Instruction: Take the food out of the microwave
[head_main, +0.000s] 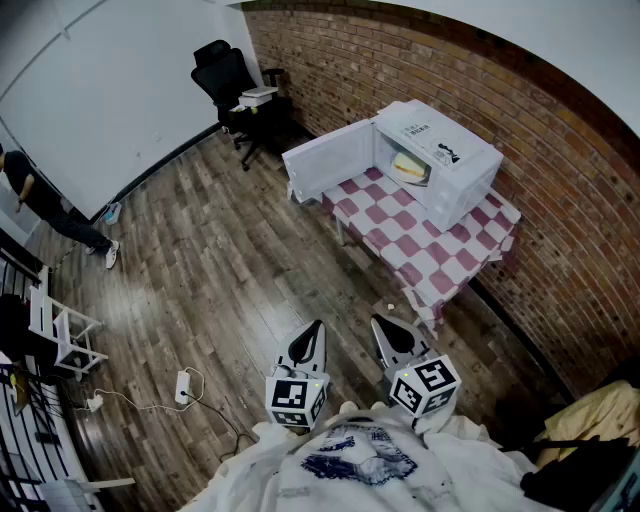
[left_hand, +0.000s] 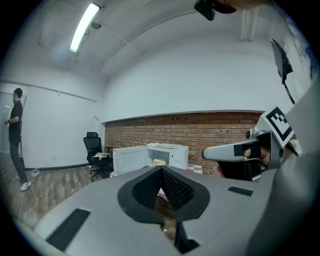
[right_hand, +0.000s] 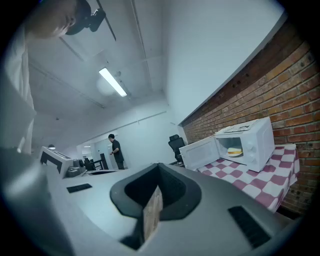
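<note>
Closest to us are the two tools, tucked in near our chest. The left gripper (head_main: 317, 327) and right gripper (head_main: 379, 322) both have their jaws pinched together with nothing between them, so we haven't grabbed anything yet.

Up at about 1 o'clock, well apart from us across the wood floor, there's the table (head_main: 432, 262) with the pink-and-white checked cloth. The white microwave (head_main: 455, 165) sits on its far end against the brick wall. Its door (head_main: 325, 160) hangs wide open toward 9 o'clock, so that bit looks taken care of.

Inside the cavity is the food (head_main: 408, 167), a pale yellow slab lying flat. We can't tell from here whether it's on a plate.

Our guess is the task has barely started. We'd need to walk over, open a gripper, reach in, grab the food and pull it out.
</note>
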